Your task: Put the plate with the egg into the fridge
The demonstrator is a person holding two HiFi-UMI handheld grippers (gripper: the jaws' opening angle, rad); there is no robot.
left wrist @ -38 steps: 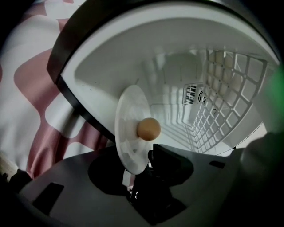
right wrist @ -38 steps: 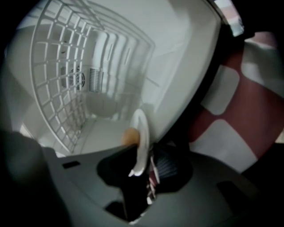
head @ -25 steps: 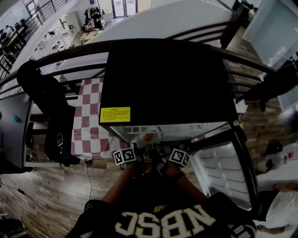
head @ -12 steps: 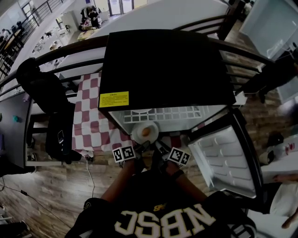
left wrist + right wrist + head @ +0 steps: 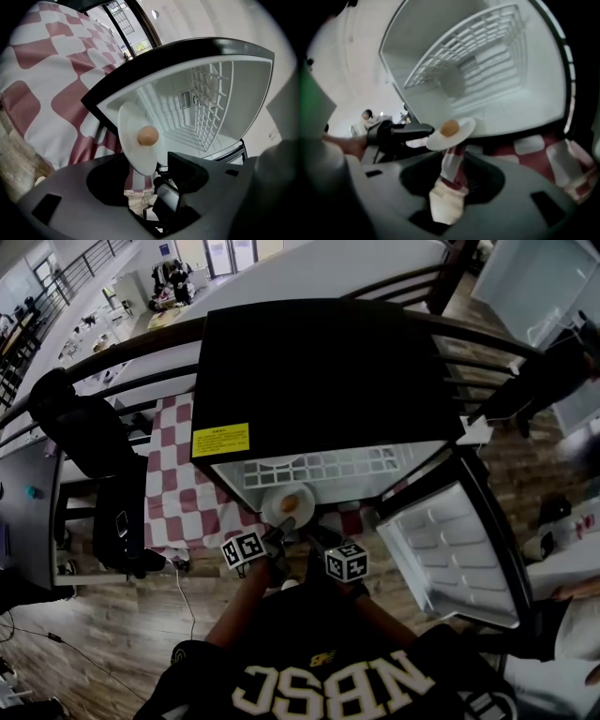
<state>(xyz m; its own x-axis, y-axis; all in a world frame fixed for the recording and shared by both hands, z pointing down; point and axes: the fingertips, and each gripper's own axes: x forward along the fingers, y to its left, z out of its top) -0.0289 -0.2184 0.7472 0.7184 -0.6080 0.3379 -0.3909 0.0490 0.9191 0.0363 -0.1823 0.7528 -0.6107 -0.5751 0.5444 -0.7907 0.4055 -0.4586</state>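
Yellow label (image 5: 221,440) left of centre on black fridge (image 5: 319,371), print unreadable. Left gripper (image 5: 277,538) clamped on rim of plate (image 5: 278,513) bearing egg (image 5: 291,503). Right gripper (image 5: 314,538) partly apart, just closing, empty.

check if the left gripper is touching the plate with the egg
Touching. The left gripper view shows the plate with its lower rim clamped between the jaws of the left gripper.

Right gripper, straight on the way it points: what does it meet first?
Likely the plate with the egg, which the left gripper holds before the open fridge; depth is unclear. The right gripper's fingers have just been closing, with nothing between them.
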